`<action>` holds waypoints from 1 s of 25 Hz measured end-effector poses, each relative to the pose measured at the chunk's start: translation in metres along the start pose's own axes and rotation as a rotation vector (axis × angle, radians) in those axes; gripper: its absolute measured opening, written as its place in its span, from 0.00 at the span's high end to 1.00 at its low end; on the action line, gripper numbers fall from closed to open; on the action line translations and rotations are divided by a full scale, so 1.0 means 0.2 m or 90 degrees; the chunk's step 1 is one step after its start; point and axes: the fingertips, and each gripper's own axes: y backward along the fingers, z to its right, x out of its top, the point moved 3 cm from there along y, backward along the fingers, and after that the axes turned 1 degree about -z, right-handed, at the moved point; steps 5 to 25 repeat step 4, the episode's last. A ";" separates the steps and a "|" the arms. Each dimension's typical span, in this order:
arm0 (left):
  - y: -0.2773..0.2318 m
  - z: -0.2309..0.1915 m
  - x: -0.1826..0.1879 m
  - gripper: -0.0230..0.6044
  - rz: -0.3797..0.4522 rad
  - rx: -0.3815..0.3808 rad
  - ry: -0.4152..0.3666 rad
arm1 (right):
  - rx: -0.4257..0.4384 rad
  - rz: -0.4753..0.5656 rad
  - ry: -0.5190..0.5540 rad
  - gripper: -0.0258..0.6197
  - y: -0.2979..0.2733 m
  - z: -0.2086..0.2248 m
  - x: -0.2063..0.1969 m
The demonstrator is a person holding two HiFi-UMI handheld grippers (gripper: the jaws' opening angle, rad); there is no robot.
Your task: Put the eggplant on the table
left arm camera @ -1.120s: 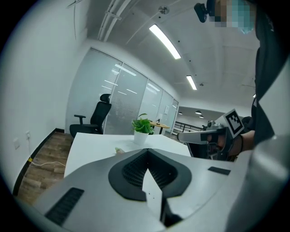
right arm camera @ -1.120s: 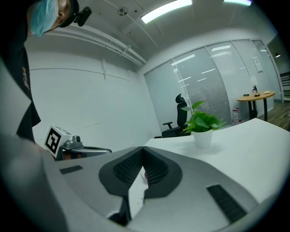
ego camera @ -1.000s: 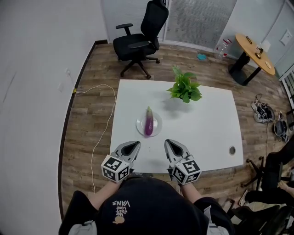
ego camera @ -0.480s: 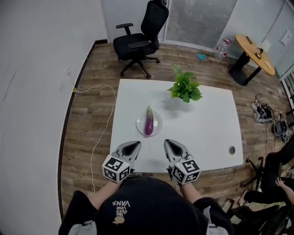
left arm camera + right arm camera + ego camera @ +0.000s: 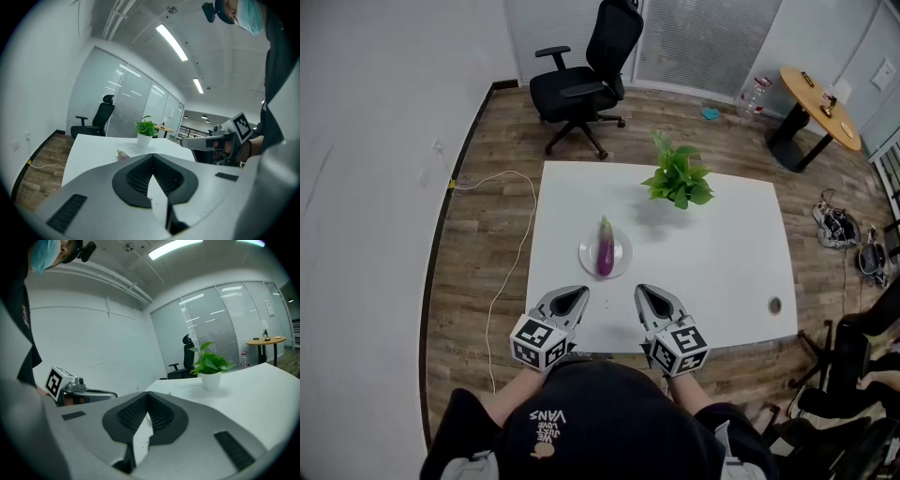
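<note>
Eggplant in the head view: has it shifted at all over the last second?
No. The eggplant lies on the same spot of the white plate, equally far from the potted plant.

The one change is at the lower right edge of the head view, off to the side of the desk. The seated person in dark clothes has shifted: the pale forearm now lies a little lower and stretches toward the picture's edge, and the dark chair frame beside them shows at a slightly different angle
</note>
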 end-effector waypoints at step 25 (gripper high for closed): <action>-0.01 0.00 0.00 0.95 0.001 -0.001 0.001 | -0.002 0.001 0.001 0.93 -0.01 0.01 0.00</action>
